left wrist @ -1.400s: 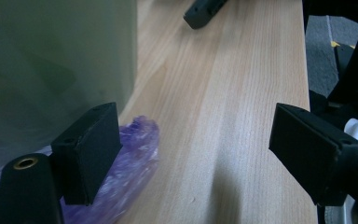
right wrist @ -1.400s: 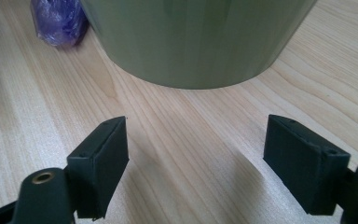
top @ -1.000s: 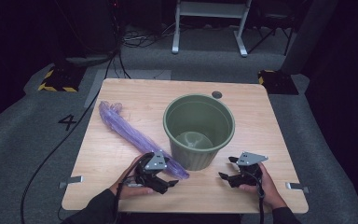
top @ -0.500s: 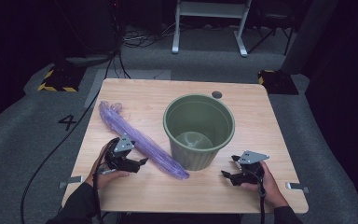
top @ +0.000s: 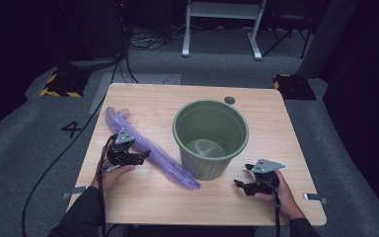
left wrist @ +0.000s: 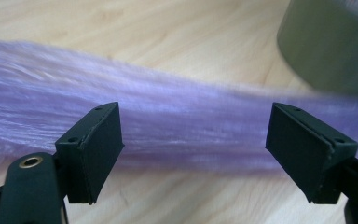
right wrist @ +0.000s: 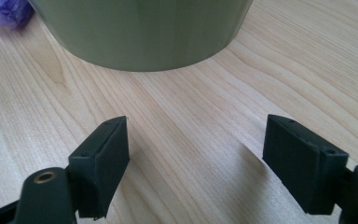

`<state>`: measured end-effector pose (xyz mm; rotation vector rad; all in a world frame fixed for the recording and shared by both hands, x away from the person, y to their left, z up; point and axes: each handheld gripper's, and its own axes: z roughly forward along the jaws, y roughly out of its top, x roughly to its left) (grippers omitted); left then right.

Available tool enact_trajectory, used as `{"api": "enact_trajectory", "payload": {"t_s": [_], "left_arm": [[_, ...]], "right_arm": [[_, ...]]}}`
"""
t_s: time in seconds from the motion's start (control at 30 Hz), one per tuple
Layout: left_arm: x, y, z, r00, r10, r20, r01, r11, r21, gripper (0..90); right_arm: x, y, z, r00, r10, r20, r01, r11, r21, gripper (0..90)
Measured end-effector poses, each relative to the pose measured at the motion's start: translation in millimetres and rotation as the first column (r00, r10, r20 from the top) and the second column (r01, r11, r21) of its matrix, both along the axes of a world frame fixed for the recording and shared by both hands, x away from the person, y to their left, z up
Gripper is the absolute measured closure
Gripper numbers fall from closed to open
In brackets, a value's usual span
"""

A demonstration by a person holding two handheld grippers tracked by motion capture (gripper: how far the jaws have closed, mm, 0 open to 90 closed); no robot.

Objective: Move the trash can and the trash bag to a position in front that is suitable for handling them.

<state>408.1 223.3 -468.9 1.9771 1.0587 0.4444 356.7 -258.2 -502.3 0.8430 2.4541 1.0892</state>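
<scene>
A long purple roll of thin plastic point(top: 148, 148) lies slantwise on the wooden table point(top: 168, 202), from the back left toward the foot of a green bucket point(top: 210, 138). My left gripper point(top: 140, 156) stands open right at the roll's middle; in the left gripper view the purple plastic point(left wrist: 168, 126) runs across just beyond both jaws. The bucket stands upright and looks empty. At the front right my right gripper point(top: 243, 177) rests open on the table, facing the bucket's wall point(right wrist: 144, 32), with bare wood between its jaws.
A round grommet point(top: 229, 100) sits at the table's back edge. Grey carpet with a painted "4" point(top: 72, 129) surrounds the table. Cables and a white frame point(top: 222, 24) lie on the floor behind. A purple end of the roll point(right wrist: 4, 11) reaches the bucket's foot.
My left gripper has moved left and back along the roll, from near the bucket's foot to the roll's middle. The right gripper has stayed in place.
</scene>
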Motion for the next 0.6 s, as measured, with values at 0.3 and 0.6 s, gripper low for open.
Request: {"api": "enact_trajectory", "payload": {"t_s": [0.3,0.6], "left_arm": [[14.8,-13.5,-6.1,0.9997,0.02,-0.015,-0.019,0.9987,0.048,17.5],[29.2,-19.4,-27.9,0.9938,0.032,-0.107,-0.022,0.9954,0.094,17.5]], "right_arm": [[0.4,-0.1,-0.5,1.0,-0.002,-0.001,0.002,1.0,0.0,22.8],[0.5,0.0,-0.8,1.0,-0.004,-0.003,0.004,1.0,0.003,22.9]]}}
